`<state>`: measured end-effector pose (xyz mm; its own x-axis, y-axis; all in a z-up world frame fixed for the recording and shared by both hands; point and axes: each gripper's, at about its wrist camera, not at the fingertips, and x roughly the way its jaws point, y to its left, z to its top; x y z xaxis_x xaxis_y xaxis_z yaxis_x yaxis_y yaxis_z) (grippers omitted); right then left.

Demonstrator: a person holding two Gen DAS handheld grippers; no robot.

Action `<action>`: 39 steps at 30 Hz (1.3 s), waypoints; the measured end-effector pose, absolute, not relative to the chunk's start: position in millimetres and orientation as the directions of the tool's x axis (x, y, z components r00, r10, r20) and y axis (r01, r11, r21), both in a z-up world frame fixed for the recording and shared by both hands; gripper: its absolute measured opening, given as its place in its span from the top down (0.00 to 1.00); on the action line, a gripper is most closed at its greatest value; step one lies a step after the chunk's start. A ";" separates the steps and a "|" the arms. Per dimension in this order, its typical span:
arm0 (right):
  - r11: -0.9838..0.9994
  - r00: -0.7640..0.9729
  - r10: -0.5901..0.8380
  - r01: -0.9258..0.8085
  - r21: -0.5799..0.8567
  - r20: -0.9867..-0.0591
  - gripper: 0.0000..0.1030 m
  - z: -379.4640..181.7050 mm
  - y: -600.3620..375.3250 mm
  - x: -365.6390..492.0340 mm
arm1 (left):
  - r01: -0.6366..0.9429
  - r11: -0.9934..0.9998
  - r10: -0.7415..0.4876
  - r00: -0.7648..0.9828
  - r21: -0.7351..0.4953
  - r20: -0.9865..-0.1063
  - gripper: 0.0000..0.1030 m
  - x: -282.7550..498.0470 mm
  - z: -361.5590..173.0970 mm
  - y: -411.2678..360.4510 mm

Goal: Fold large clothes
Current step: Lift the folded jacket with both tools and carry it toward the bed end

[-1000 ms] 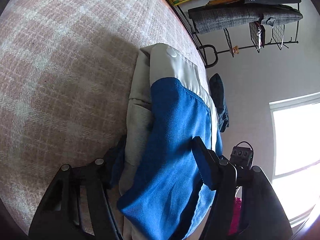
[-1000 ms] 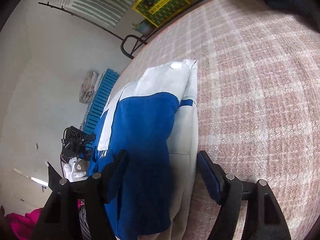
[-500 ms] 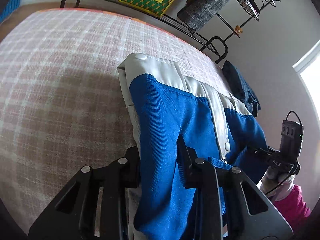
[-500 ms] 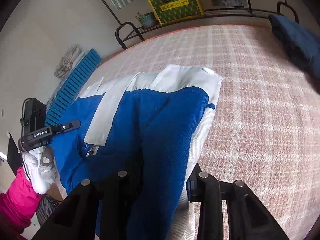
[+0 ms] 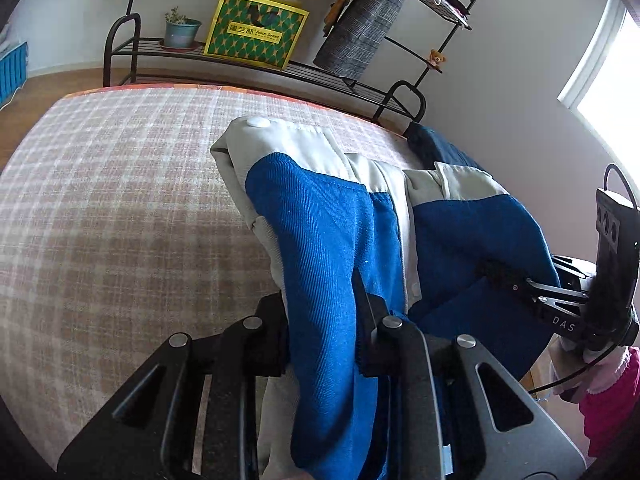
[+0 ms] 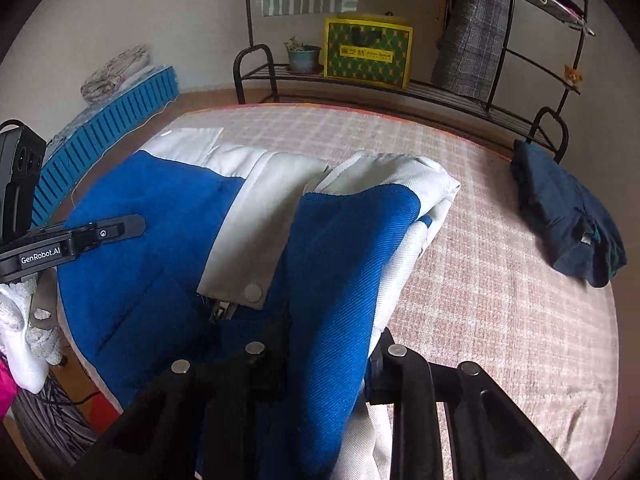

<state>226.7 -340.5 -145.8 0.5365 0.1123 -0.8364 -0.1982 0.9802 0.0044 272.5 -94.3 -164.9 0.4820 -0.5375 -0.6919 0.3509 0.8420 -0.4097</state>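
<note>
A blue and off-white jacket [image 5: 320, 208] lies partly lifted on the pink plaid bed cover [image 5: 120, 200]. My left gripper [image 5: 322, 320] has a blue sleeve fold between its pads, and its jaws are still closing on the cloth. In the right wrist view the jacket [image 6: 160, 220] shows a snap button and a zipper. My right gripper [image 6: 330, 344] pinches another blue and white fold, its jaws closing too. Each gripper also shows in the other's view: the right gripper [image 5: 520, 284] and the left gripper [image 6: 120, 228], both on blue cloth.
A dark navy garment [image 6: 568, 216] lies crumpled at the bed's far right corner. Behind the bed stands a black metal rack [image 5: 320, 76] with a yellow-green box [image 5: 256, 32], a potted plant [image 5: 180, 32] and a hanging grey plaid coat [image 5: 368, 28]. A blue slatted panel [image 6: 108, 132] leans at left.
Both grippers went from wide open around the jacket to pinched on its folds, then rose and rolled. The jacket lifts with them and more of the room shows.
</note>
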 end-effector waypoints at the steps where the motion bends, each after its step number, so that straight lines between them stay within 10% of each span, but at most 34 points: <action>1: 0.980 0.542 0.109 -0.201 -0.002 -0.833 0.77 -141.6 -340.9 222.9 | 0.356 0.841 -0.539 0.486 -0.407 -0.688 0.79 269.0 -161.9 -96.1; 21: 0.980 0.629 -0.008 -0.149 -0.130 -0.777 0.77 -91.9 -403.2 181.4 | 0.486 0.769 -0.630 0.466 -0.415 -0.621 0.79 254.6 -121.9 -190.0; 39: 0.967 0.649 -0.226 0.060 -0.248 -0.727 0.78 -66.5 -587.3 234.6 | 0.652 0.626 -0.749 0.350 -0.427 -0.563 0.79 344.2 -121.9 -421.4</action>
<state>234.6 -587.3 -66.5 0.6486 -0.2264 -0.7267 0.0596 0.9669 -0.2481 344.2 -421.4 -121.9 0.3504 -0.7487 -0.5628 0.6519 0.6264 -0.4274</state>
